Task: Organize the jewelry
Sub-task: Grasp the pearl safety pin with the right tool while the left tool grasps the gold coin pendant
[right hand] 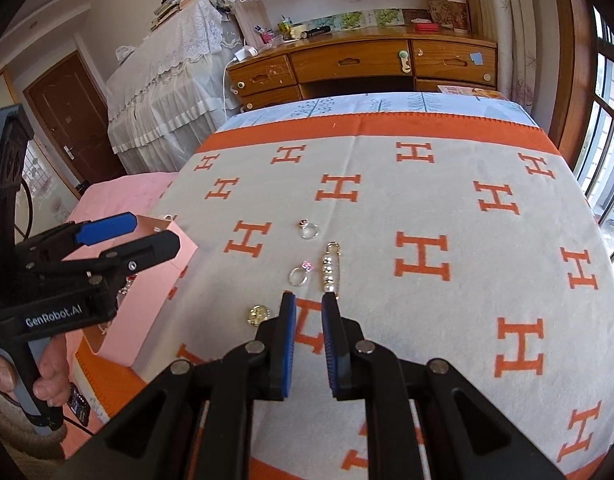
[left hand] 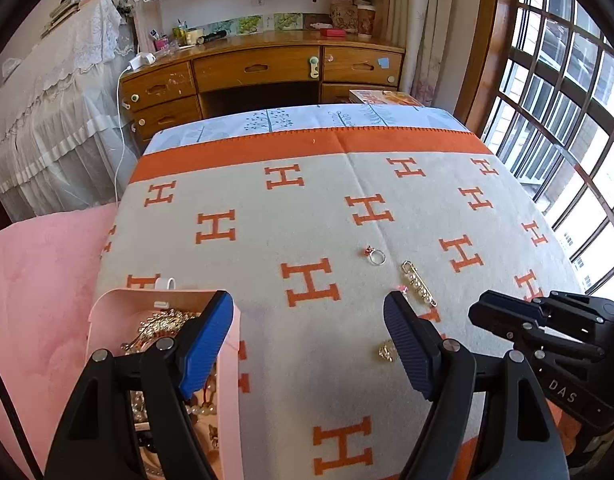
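A bed covered by a grey blanket (right hand: 387, 208) with orange H letters and an orange border fills both wrist views. One pink jewelry box (left hand: 231, 356) stands open at the blanket's left edge, under the left gripper's left finger, and holds a heap of gold pieces and pearl strands. Four loose pieces lie on the blanket ahead of the two grippers: one pearl pin (right hand: 330, 266) just beyond the right gripper's fingertips, two rings, and one small gold piece (right hand: 259, 315). The ring with a pink stone (right hand: 300, 275) lies just ahead and left of the right gripper; the ring with a red stone (right hand: 309, 230) lies farther out. The gold piece sits just left of the right gripper's left finger, and beside the left gripper's right finger. The left gripper (left hand: 307, 336) is held by a hand (right hand: 47, 376), its blue-padded jaws spread wide and empty, hanging over the box's right wall. The right gripper (right hand: 309, 300) has its jaws nearly together, a narrow gap showing only blanket, gripping nothing. Beyond the bed stand one wooden desk (left hand: 259, 68) with drawers, a lace-covered piece of furniture to the left, and a barred window to the right.
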{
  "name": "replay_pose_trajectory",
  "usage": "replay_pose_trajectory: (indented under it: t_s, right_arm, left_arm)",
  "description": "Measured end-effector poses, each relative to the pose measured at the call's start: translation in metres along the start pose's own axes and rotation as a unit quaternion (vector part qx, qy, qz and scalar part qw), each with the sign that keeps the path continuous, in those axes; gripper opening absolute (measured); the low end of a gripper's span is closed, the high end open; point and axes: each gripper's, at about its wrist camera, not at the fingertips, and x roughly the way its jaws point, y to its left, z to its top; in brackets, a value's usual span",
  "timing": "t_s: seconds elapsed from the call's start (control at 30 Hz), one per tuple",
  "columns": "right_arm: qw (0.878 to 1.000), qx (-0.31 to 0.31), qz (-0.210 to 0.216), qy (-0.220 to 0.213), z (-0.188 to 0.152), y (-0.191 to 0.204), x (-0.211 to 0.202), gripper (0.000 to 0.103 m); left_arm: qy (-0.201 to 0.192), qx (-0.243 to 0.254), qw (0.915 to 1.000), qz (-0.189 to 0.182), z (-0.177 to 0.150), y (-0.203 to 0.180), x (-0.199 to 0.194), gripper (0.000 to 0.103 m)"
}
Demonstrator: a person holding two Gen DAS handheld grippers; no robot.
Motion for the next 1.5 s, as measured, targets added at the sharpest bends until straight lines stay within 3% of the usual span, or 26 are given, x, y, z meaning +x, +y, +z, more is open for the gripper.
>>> replay_pose_trajectory:
  t_s: [0.17, 0.37, 0.8, 0.9, 1.3, 1.5]
  right_arm:
    - [1.000, -0.010, -0.002, 0.021, 0.006, -0.004, 0.019, 0.013]
    - [0.998, -0.045, -0.025, 0.039, 0.005, 0.003, 0.043, 0.013]
    - [0.991, -0.099, -0.089, 0.034, 0.004, 0.015, 0.058, 0.014]
    - [0.992, -0.084, -0.087, 0.033, 0.005, 0.012, 0.057, 0.007]
    - [0.999, 0.032, -0.006, 0.023, -0.007, -0.025, 0.025, 0.007]
    - [0.999, 0.042, 0.009, 0.013, -0.014, -0.027, 0.015, 0.007]
  left_arm:
    - [0.032, 0.000, 0.9993, -0.019, 0.005, -0.006, 0.028, 0.076]
    - [0.068, 0.008, 0.9970, -0.034, -0.015, -0.012, 0.049, 0.076]
    - [0.087, 0.000, 0.9953, -0.041, -0.031, -0.009, 0.057, 0.076]
    - [0.087, 0.001, 0.9954, -0.039, -0.031, -0.010, 0.056, 0.076]
    - [0.085, 0.042, 0.9931, -0.069, -0.045, -0.034, 0.055, 0.076]
    - [0.082, 0.067, 0.9932, -0.048, -0.046, -0.050, 0.064, 0.054]
